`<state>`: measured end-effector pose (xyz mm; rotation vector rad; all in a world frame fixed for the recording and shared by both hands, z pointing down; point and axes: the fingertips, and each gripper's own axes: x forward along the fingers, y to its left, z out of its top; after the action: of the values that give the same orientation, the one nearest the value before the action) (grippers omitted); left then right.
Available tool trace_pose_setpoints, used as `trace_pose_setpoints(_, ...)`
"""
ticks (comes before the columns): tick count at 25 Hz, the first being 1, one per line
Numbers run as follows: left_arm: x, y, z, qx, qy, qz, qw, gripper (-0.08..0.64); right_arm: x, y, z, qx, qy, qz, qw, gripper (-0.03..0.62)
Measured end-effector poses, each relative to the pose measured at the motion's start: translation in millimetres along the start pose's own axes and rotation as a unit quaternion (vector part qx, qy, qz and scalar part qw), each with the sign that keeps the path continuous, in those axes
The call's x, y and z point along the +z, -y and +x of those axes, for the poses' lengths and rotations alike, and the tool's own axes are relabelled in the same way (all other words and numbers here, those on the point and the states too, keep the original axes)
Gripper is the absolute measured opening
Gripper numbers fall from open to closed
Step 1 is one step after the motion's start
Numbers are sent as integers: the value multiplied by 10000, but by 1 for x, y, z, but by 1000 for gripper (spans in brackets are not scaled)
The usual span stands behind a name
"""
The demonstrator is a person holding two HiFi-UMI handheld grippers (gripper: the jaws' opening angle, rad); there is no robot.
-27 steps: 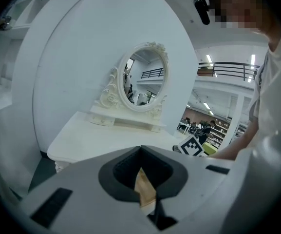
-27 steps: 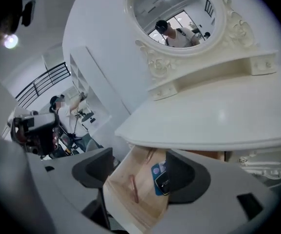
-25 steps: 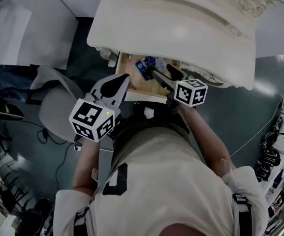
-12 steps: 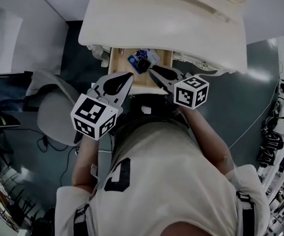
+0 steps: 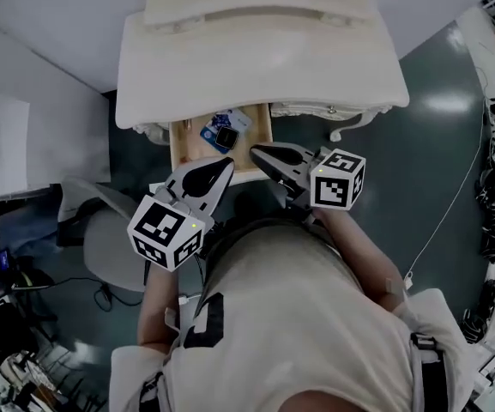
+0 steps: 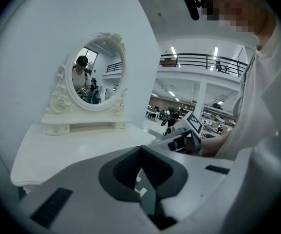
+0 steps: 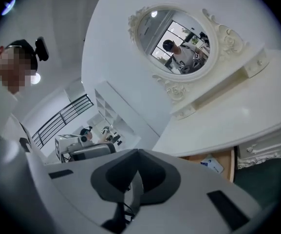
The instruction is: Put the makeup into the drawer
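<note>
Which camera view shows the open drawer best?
The head view: it looks down into the drawer, open under the dressing table, with the makeup lying inside. The right gripper view shows only one corner, with a blue-white item. The left gripper view does not show it.

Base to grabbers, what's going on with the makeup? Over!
Left gripper shut, empty. Right gripper shut, empty. Makeup lies in the open drawer. Nothing in the way.

Probably lab hall: mezzanine railing [image 6: 203, 60]
</note>
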<state>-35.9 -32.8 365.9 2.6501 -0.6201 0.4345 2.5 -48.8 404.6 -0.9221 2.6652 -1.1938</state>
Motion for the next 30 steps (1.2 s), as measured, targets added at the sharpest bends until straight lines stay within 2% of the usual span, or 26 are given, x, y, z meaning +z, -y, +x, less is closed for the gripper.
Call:
trace_pose_setpoints(2, 6, 11, 12, 6, -1, 66, 10000, 57, 8, -2, -19, 81, 69, -20, 9999, 28)
trace_pose_setpoints(8, 17, 40, 46, -117, 75, 129, 9998, 57, 16, -9, -59, 162, -74, -547, 9983, 28)
trace_pose_setpoints(15, 29, 88, 77, 142, 208, 239, 9994, 57, 29, -18, -125, 275, -69, -1234, 9920, 28)
trace_pose_setpoints(21, 24, 112, 90, 402, 192, 209, 9988, 57, 25, -13, -159, 450, -148, -1274, 9907, 28)
trace_pose_setpoints(25, 20, 126, 95, 562, 181, 124, 9982, 57, 16, -4, -173, 447, -406, -1310, 9895, 28)
trace_pose_setpoints(30, 18, 137, 83, 785, 175, 118, 9967, 57, 8, -18, -168, 848, -590, -1460, 9839, 28)
